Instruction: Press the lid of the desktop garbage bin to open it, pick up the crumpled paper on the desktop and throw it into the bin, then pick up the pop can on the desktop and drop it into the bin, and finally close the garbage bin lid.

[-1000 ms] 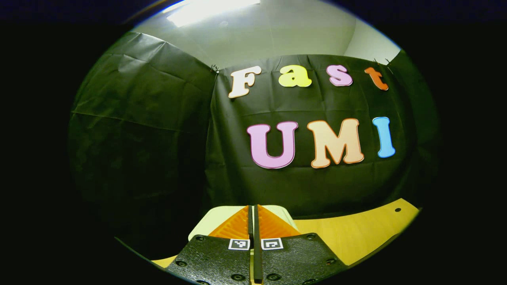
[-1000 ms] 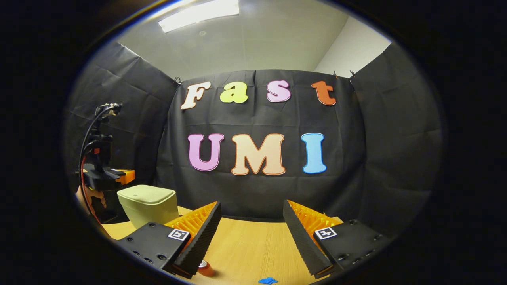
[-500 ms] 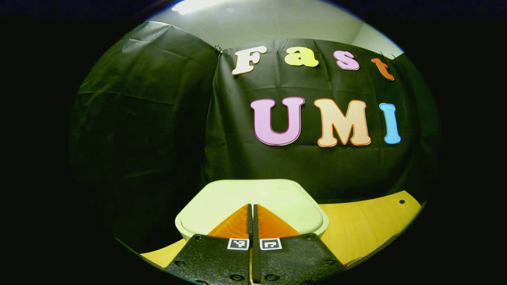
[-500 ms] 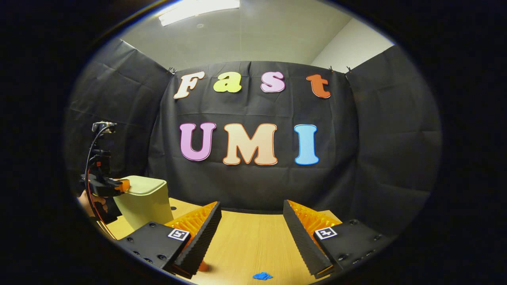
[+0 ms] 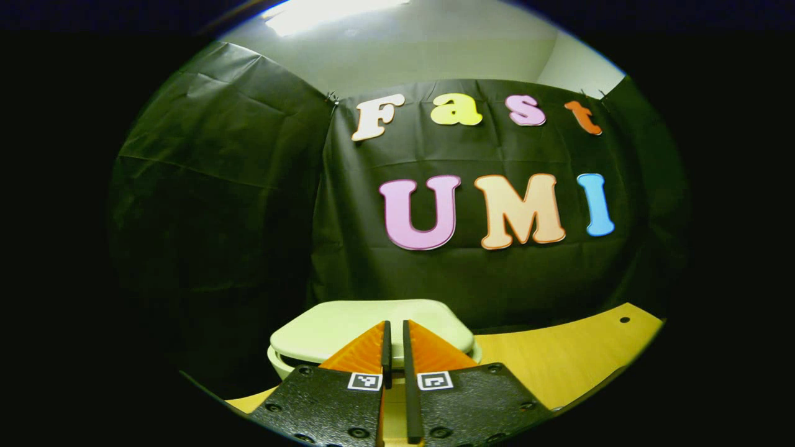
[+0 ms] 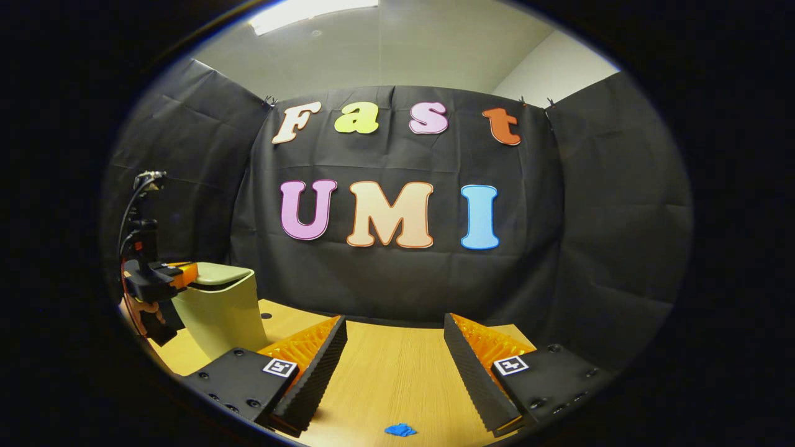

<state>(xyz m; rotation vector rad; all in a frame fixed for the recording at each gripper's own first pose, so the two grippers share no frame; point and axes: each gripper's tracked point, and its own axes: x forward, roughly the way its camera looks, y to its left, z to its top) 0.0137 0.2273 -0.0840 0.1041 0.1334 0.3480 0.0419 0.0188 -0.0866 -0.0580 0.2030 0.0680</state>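
The pale green bin (image 6: 217,313) stands on the wooden table at the left of the right gripper view. My left gripper (image 6: 186,273), held by a hand (image 6: 146,308), rests at the near edge of the lid. In the left gripper view the lid (image 5: 323,326) lies right under and ahead of my left gripper (image 5: 394,329), whose fingers stand almost together with nothing between them. A dark seam shows under the lid's left edge. My right gripper (image 6: 394,338) hangs open over the table. The blue crumpled paper (image 6: 400,429) lies just in front of it.
The wooden table (image 6: 385,372) stretches between the bin and the black cloth wall behind it. A small hole (image 5: 624,320) marks the table's far right corner. Cables rise from the left gripper (image 6: 140,205).
My left gripper pushed down and forward over the lid, then drew back a little, and a thin gap opened between its fingers. The red can has slipped out of the right gripper view.
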